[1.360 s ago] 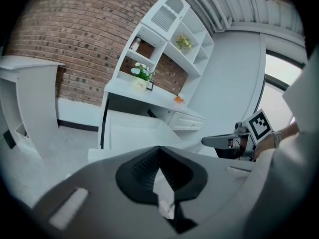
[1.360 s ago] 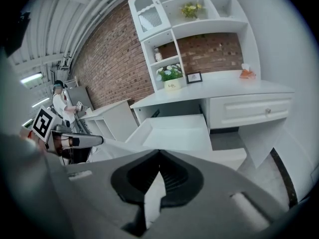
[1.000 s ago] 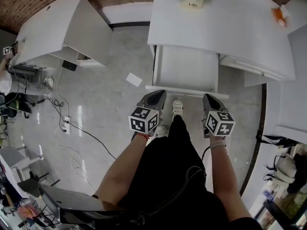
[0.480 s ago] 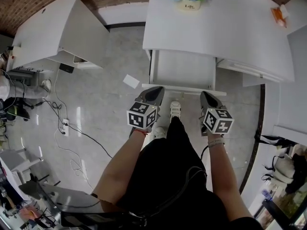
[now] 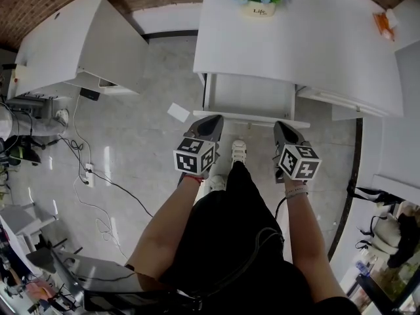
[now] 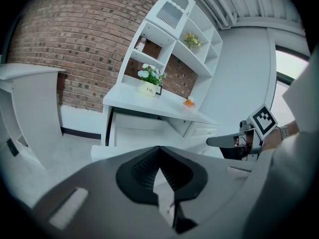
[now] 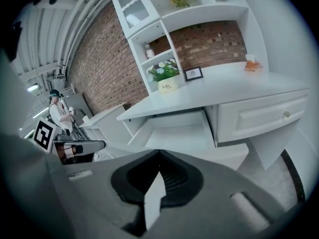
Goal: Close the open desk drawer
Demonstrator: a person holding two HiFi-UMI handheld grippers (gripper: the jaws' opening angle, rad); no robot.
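Observation:
The white desk has its open drawer part way out, its front panel facing me. My left gripper is shut, its tip at the left end of that front panel. My right gripper is shut too, with its tip at the panel's right end. In the left gripper view the closed tip sits just before the drawer. The right gripper view has its closed tip low before the drawer. Neither gripper holds anything.
A flower pot and an orange item stand on the desk. A closed drawer is to the right. A paper and cables lie on the floor, left. Another white desk stands at left. My shoe is under the drawer front.
The drawer has slid further in under the desk. Both grippers have moved forward with its front panel.

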